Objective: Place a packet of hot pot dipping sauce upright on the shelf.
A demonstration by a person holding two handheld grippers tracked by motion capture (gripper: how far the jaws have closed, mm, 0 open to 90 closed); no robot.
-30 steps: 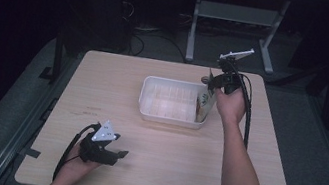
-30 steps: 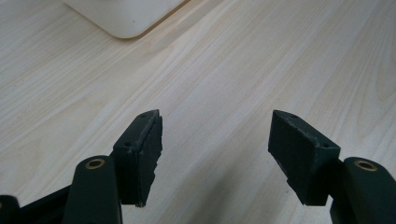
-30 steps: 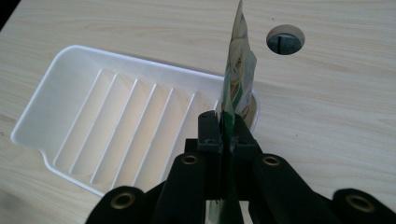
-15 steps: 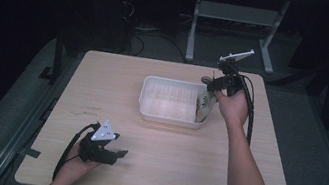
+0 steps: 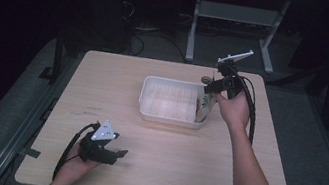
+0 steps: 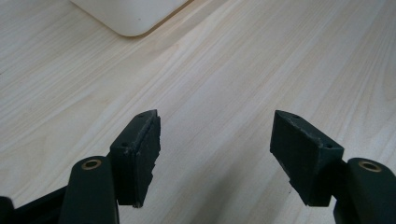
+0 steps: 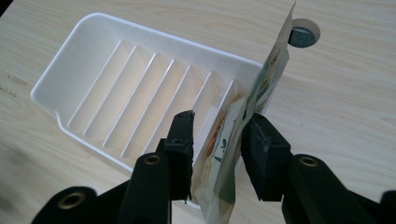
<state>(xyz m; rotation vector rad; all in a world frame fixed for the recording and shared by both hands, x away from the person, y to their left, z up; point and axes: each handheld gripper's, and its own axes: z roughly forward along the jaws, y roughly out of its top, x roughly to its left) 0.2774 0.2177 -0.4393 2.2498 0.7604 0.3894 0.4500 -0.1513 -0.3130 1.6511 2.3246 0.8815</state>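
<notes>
Right gripper (image 7: pixel 217 135): at about 2 o'clock on the table in the high view, over the right end of the tray; a flat packet stands between its jaws, which sit a little apart on either side of it. Whether the pads press it I cannot tell.
Packet (image 7: pixel 243 140): upright, printed in green and tan, its lower part in the tray's last slot against the right wall.
Tray (image 5: pixel 148 101): white, ribbed, just past the table's centre toward 12 o'clock.
Left gripper (image 6: pixel 215 144): at about 8 o'clock, low over bare wood, jaws wide apart with nothing between them.
Table (image 5: pixel 182 156): pale wood.
</notes>
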